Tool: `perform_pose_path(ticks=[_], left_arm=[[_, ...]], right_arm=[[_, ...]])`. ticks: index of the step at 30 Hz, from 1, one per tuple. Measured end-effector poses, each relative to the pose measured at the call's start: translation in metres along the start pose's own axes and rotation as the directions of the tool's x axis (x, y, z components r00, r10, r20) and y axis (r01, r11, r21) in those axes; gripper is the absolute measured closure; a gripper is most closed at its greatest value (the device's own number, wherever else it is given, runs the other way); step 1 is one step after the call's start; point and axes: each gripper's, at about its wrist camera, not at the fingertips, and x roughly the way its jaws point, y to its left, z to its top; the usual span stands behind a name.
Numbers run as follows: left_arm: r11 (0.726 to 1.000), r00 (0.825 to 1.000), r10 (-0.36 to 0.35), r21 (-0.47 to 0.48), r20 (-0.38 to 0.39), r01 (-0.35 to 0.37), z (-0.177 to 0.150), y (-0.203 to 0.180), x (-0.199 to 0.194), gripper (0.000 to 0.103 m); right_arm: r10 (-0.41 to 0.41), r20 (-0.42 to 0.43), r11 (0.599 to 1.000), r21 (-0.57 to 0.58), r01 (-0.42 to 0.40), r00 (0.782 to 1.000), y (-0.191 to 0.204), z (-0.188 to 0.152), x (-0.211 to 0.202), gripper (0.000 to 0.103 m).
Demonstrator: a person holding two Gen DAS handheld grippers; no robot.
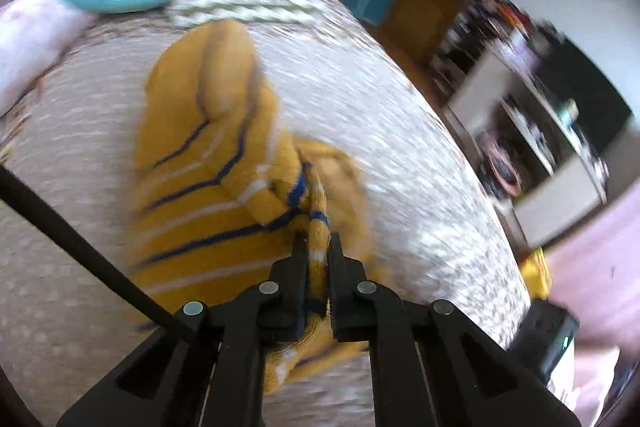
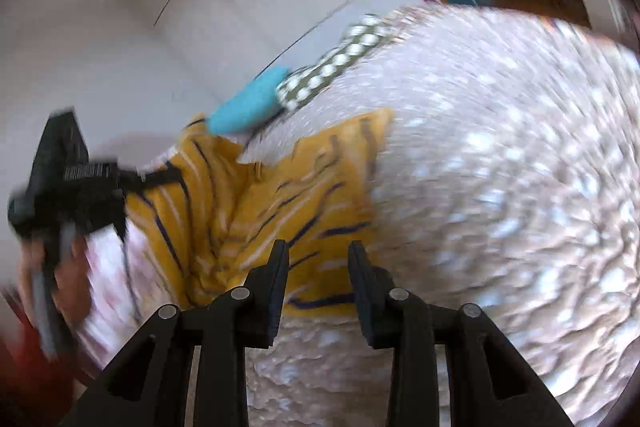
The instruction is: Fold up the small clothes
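L gripper (image 1: pixel 319 247) jaws clenched on a bunched striped edge of the mustard garment (image 1: pixel 208 187), R gripper (image 2: pixel 318 255) jaws apart w/ nothing held just over its near hem on the bedspread (image 2: pixel 500 187); soft, light, floppy knit, prob best pinched at hem corners.

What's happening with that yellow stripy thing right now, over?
Left gripper shut on yellow striped garment, lifting an edge. Right gripper open, empty. Teal cloth lies beyond, clear.

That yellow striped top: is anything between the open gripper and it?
Nothing visible. The right gripper hovers open directly over the yellow striped top, while the left gripper already pinches its edge.
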Motion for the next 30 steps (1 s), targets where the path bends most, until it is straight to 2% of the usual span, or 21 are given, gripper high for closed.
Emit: perform_pose_path(ticks=[2, 4, 6, 8, 9, 10, 11, 12, 13, 17, 19, 21, 23, 24, 25, 28, 29, 30], left_arm=[[0.999, 0.998, -0.006, 0.033, -0.058, 0.008, -0.008, -0.026, 0.030, 0.095], [0.998, 0.993, 0.025, 0.058, -0.114, -0.018, -0.021, -0.040, 0.060, 0.095], [0.991, 0.989, 0.092, 0.106, -0.120, -0.079, -0.032, -0.045, 0.079, 0.095], [0.988, 0.990, 0.105, 0.127, -0.090, -0.093, -0.036, -0.047, 0.073, 0.092], [0.989, 0.992, 0.092, 0.126, -0.086, -0.080, -0.037, -0.048, 0.067, 0.081], [0.991, 0.994, 0.067, 0.124, -0.086, -0.056, -0.040, -0.049, 0.058, 0.063], [0.992, 0.996, 0.042, 0.120, -0.079, -0.032, -0.041, -0.050, 0.049, 0.054], [0.993, 0.999, 0.028, 0.120, -0.046, -0.022, -0.045, -0.050, 0.032, 0.041], [0.992, 0.999, 0.032, 0.124, -0.011, -0.030, -0.047, -0.048, 0.018, 0.033], [0.982, 0.991, 0.110, 0.147, 0.082, -0.121, -0.062, -0.027, -0.023, 0.028], [0.973, 0.981, 0.171, 0.138, 0.095, -0.183, -0.069, -0.012, -0.028, 0.028], [0.969, 0.973, 0.219, 0.104, 0.074, -0.226, -0.076, 0.014, -0.029, 0.028], [0.971, 0.972, 0.229, 0.056, 0.049, -0.231, -0.083, 0.033, -0.029, 0.028], [0.975, 0.974, 0.221, 0.018, 0.042, -0.222, -0.087, 0.046, -0.034, 0.028], [0.977, 0.976, 0.211, -0.007, 0.042, -0.211, -0.090, 0.053, -0.037, 0.028], [0.980, 0.980, 0.193, -0.061, 0.042, -0.190, -0.094, 0.069, -0.045, 0.028], [0.980, 0.981, 0.189, -0.071, 0.044, -0.185, -0.093, 0.070, -0.046, 0.028], [0.980, 0.982, 0.185, -0.080, 0.049, -0.181, -0.092, 0.073, -0.048, 0.028]], right_arm=[[0.004, 0.017, 0.999, 0.041, -0.005, 1.000, -0.015, 0.005, -0.008, 0.068], [0.020, 0.016, 0.997, 0.075, -0.021, 1.000, -0.026, 0.010, -0.012, 0.068], [0.047, -0.001, 0.992, 0.115, -0.047, 0.999, -0.035, 0.010, -0.011, 0.067], [0.079, -0.036, 0.985, 0.159, -0.072, 0.996, -0.042, 0.008, -0.006, 0.064], [0.084, -0.042, 0.983, 0.169, -0.076, 0.996, -0.044, 0.009, -0.006, 0.063], [0.087, -0.040, 0.982, 0.169, -0.079, 0.995, -0.045, 0.008, -0.008, 0.062], [0.091, -0.036, 0.983, 0.162, -0.084, 0.995, -0.044, 0.008, -0.010, 0.060], [0.089, -0.032, 0.985, 0.150, -0.083, 0.996, -0.042, 0.007, -0.011, 0.057], [0.082, -0.028, 0.987, 0.139, -0.078, 0.996, -0.039, 0.009, -0.010, 0.057], [0.050, 0.007, 0.996, 0.077, -0.051, 0.999, -0.026, 0.012, -0.009, 0.054], [0.017, 0.035, 0.999, 0.032, -0.019, 0.999, -0.014, 0.014, -0.014, 0.054], [0.021, 0.048, 0.999, -0.032, -0.019, 0.999, 0.006, 0.018, -0.015, 0.054], [0.049, 0.021, 0.994, -0.101, -0.047, 0.999, 0.033, 0.020, -0.008, 0.051], [0.051, 0.005, 0.988, -0.148, -0.050, 0.999, 0.048, 0.021, -0.001, 0.043], [0.041, -0.004, 0.982, -0.182, -0.041, 0.999, 0.057, 0.021, 0.006, 0.041], [-0.080, -0.057, 0.955, -0.290, 0.060, 0.995, 0.077, 0.019, 0.042, 0.037], [-0.108, -0.082, 0.954, -0.289, 0.080, 0.991, 0.072, 0.016, 0.053, 0.037], [-0.103, -0.121, 0.962, -0.264, 0.068, 0.987, 0.064, 0.011, 0.061, 0.055]])
